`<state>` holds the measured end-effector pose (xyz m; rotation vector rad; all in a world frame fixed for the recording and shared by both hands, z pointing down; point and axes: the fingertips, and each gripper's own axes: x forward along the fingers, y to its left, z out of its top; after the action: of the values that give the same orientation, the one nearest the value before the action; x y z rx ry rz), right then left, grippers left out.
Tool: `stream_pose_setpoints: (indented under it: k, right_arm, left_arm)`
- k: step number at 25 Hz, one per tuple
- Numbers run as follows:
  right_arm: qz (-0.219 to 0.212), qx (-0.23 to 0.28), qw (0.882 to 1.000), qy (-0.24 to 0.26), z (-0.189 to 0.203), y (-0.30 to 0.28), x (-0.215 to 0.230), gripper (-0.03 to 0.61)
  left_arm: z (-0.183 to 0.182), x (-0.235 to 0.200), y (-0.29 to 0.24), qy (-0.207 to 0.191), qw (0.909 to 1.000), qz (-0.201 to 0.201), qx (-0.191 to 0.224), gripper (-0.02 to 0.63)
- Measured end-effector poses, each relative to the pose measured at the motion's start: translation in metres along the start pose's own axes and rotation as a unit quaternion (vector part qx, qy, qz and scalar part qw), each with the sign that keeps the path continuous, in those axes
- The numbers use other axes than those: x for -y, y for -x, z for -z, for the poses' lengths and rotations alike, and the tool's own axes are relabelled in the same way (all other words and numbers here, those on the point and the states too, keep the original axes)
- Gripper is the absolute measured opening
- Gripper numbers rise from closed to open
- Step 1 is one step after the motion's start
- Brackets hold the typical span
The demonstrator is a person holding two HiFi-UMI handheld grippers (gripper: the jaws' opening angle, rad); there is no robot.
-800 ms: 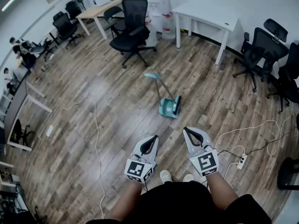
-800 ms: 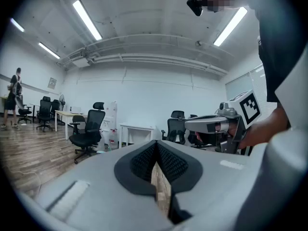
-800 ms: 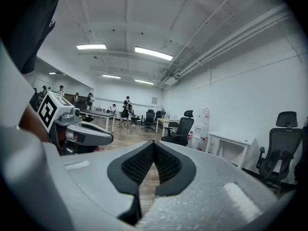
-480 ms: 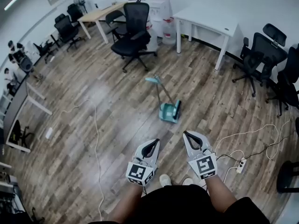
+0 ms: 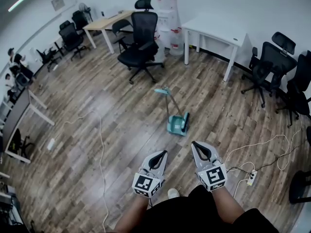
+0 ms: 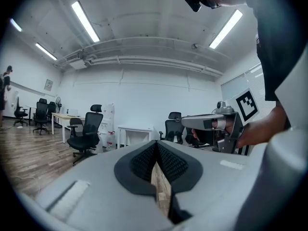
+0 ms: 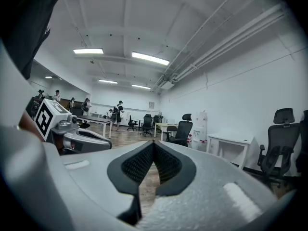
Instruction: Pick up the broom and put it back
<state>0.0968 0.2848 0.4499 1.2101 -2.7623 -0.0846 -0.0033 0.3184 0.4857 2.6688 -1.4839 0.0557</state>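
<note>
A teal broom [image 5: 165, 98] lies on the wood floor, its thin handle running to the teal dustpan [image 5: 178, 124] that stands beside it. My left gripper [image 5: 163, 153] and right gripper [image 5: 194, 143] are held side by side, level, a good way short of the dustpan. Both are shut with nothing between their jaws. In the left gripper view the dark pads [image 6: 144, 160] meet at the tip of my left gripper [image 6: 156, 143], and my right gripper [image 6: 211, 124] shows to the right. In the right gripper view my right gripper [image 7: 154, 142] is shut too. The broom shows in neither gripper view.
A black office chair [image 5: 141, 45] stands beyond the broom, a white table [image 5: 216, 27] at the back right, more chairs [image 5: 269, 62] on the right. A white cable [image 5: 101, 144] runs down the floor at left; a power strip [image 5: 251, 177] and cords lie at right.
The whole scene has slid down a little in the head view, broom and dustpan included. Both grippers stay shut and side by side, a bit lower in the frame.
</note>
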Motion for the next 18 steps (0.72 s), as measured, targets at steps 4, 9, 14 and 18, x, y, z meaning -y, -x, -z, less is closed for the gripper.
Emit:
stream_pose_setpoints:
  k: [4, 9, 14, 18]
  right_arm:
    - [-0.004, -0.003, 1.000, -0.001, 0.003, -0.005, -0.007, 0.003]
    - [-0.011, -0.006, 1.000, -0.008, 0.007, -0.016, 0.001, 0.003]
    - [-0.016, 0.010, 1.000, -0.015, -0.004, -0.038, 0.028, 0.003]
    - [-0.024, 0.017, 0.999, -0.019, -0.009, -0.059, 0.049, 0.003]
  left_arm:
    - [0.006, -0.004, 0.003, 0.003, 1.0000, 0.002, -0.004, 0.020]
    - [0.011, -0.010, -0.008, 0.014, 0.9999, -0.001, -0.009, 0.020]
    - [0.004, -0.026, -0.035, 0.017, 0.9998, -0.009, -0.008, 0.020]
    - [-0.003, -0.040, -0.059, 0.015, 0.9997, -0.016, -0.007, 0.020]
